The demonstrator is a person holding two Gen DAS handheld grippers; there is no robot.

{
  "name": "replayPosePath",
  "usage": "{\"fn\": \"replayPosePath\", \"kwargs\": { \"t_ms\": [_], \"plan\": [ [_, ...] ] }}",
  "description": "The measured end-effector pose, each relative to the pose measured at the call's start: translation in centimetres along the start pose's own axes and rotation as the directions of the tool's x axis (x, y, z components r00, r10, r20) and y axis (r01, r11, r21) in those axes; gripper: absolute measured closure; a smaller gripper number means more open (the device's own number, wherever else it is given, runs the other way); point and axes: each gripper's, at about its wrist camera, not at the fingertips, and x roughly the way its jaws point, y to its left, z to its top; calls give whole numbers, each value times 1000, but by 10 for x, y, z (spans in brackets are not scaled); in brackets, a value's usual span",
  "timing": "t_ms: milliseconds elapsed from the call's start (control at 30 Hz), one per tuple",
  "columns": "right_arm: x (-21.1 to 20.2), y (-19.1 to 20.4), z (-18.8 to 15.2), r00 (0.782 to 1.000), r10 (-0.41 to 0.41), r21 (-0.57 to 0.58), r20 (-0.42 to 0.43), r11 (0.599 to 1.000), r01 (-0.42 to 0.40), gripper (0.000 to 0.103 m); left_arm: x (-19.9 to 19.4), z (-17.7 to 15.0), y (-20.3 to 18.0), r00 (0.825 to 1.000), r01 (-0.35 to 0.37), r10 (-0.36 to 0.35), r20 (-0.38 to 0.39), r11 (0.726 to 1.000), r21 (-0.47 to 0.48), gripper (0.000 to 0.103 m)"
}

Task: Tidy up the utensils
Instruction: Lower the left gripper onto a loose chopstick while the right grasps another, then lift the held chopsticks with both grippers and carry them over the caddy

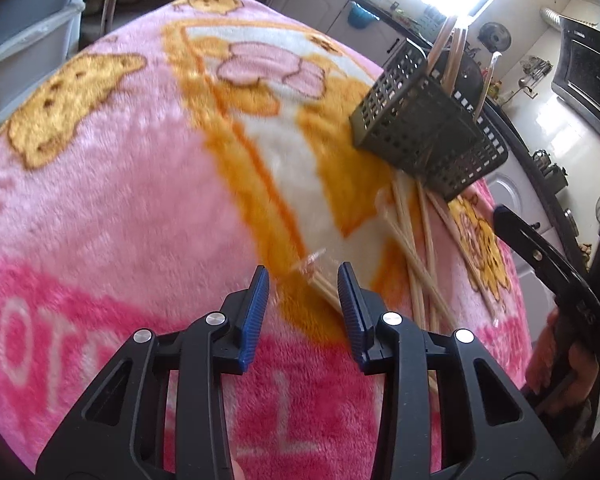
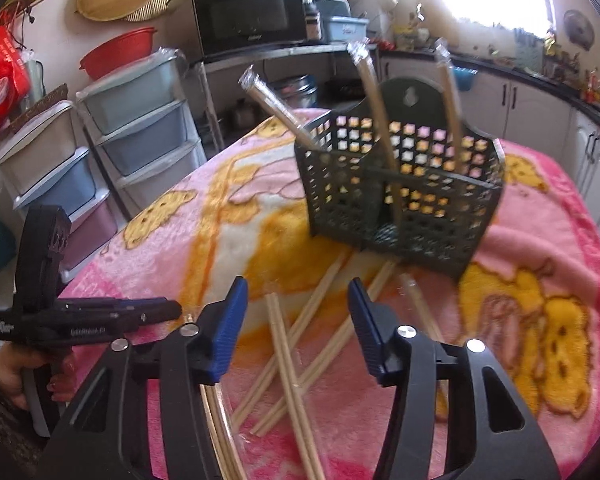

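Observation:
A dark perforated utensil basket (image 2: 404, 200) stands on the pink blanket, with three wrapped chopstick pairs (image 2: 374, 92) leaning upright in it. It also shows in the left wrist view (image 1: 424, 128). Several wrapped wooden chopstick pairs (image 2: 296, 356) lie scattered on the blanket in front of the basket, also in the left wrist view (image 1: 420, 248). My right gripper (image 2: 298, 300) is open and empty, just above the loose chopsticks. My left gripper (image 1: 302, 284) is open and empty, with one chopstick end between its fingertips. It shows at the left of the right wrist view (image 2: 88, 316).
The pink and orange blanket (image 1: 120, 200) covers the table. Plastic drawer units (image 2: 140, 128) stand off the table's left edge, a microwave (image 2: 252, 20) behind. Kitchen cabinets (image 2: 540, 100) run along the right. The right gripper's body (image 1: 560, 272) is at the right of the left wrist view.

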Motion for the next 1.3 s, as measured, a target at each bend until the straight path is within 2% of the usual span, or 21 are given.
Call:
{"fn": "replayPosePath", "kwargs": {
  "t_ms": [67, 267, 400, 500, 667, 767, 800, 833, 1100, 1300],
  "plan": [
    [9, -1, 1, 1000, 12, 3, -27, 1000, -12, 54, 4, -1, 0, 999, 25, -26, -21, 1000, -15, 74],
    [33, 5, 6, 995, 32, -39, -96, 999, -35, 56, 12, 1, -3, 999, 3, -3, -33, 1000, -7, 81],
    [57, 11, 8, 983, 59, -57, -171, 996, -70, 56, 17, 5, -4, 1000, -13, 13, -26, 1000, -4, 87],
    [75, 16, 10, 974, 52, -85, -218, 994, -72, 61, 19, 7, -1, 1000, -10, 10, -24, 1000, -7, 93],
    [98, 19, 14, 964, 41, -93, -264, 993, -68, 63, 18, 8, 9, 999, 25, -26, -20, 999, -44, 98],
    [109, 20, 14, 956, 42, -85, -290, 994, -70, 74, 16, 7, 14, 999, 48, -49, -12, 997, -64, 99],
    [110, 21, 14, 955, 40, -90, -295, 994, -70, 85, 15, 7, 15, 999, 52, -53, -9, 996, -68, 99],
    [111, 22, 15, 955, 43, -90, -294, 993, -73, 91, 13, 7, 17, 998, 60, -60, -3, 995, -77, 100],
    [57, -1, 23, 991, 68, 21, -112, 998, -66, 92, -17, 14, 17, 993, 98, -93, 77, 993, -65, 100],
    [7, -23, 27, 1000, 14, 80, 24, 997, -16, 93, -39, 26, -4, 982, 131, -130, 137, 991, -1, 100]
  ]
}}
